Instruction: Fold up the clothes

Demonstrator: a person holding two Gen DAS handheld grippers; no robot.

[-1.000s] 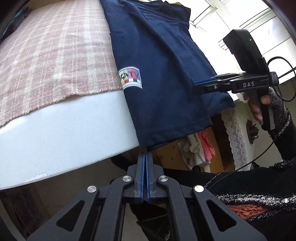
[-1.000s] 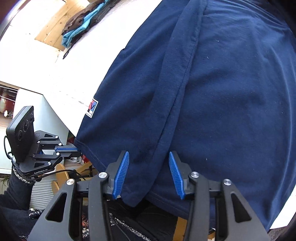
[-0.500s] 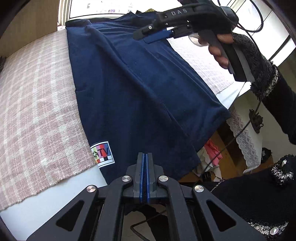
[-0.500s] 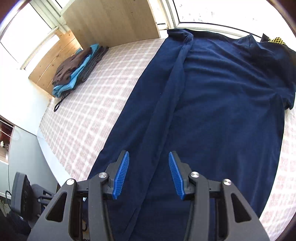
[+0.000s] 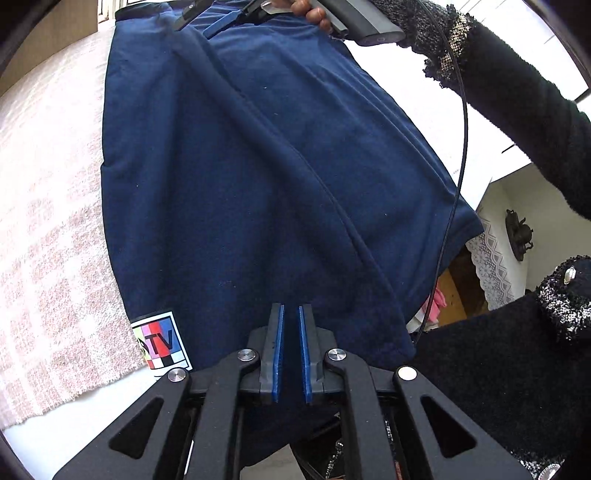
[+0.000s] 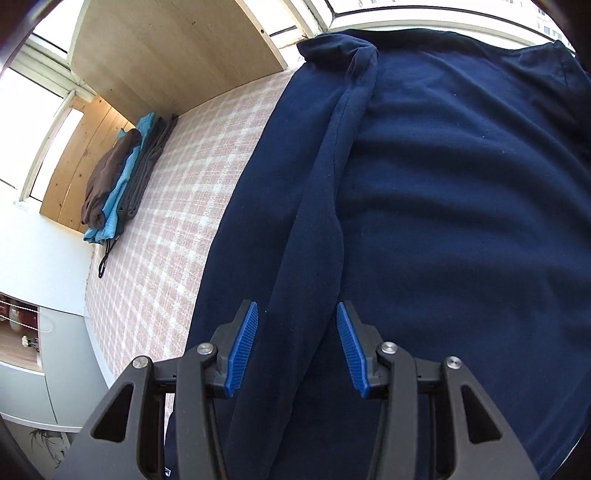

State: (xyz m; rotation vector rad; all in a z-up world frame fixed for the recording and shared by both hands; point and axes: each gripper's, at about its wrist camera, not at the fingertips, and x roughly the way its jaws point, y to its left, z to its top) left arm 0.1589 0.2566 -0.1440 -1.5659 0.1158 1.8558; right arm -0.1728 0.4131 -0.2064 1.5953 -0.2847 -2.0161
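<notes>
- The left tool (image 5: 290, 352) sits low at the near hem of the navy shirt (image 5: 258, 177), its blue pads a narrow slit apart; cloth shows behind the gap, but whether any is pinched cannot be told.
- The right tool (image 6: 297, 347) hangs over the shirt with its pads spread wide, holding nothing; a long raised fold (image 6: 325, 206) of the cloth runs up between them.
- In the left view the right tool (image 5: 221, 16) appears at the far end of the shirt, gripped by a hand (image 5: 314, 13) in a dark knitted sleeve (image 5: 517, 103) that reaches in from the right.
- The shirt lies spread flat on the pink checked bedcover (image 6: 184, 206), its long axis running away from both tools, collar end toward the window (image 6: 424, 11) and hem at the near edge of the bed.
- A square colour label (image 5: 160, 343) marked TV sits at the hem, just left of the left tool.
- A folded pile of clothes (image 6: 122, 177) rests well apart, against the wooden wall panel (image 6: 166, 51).
</notes>
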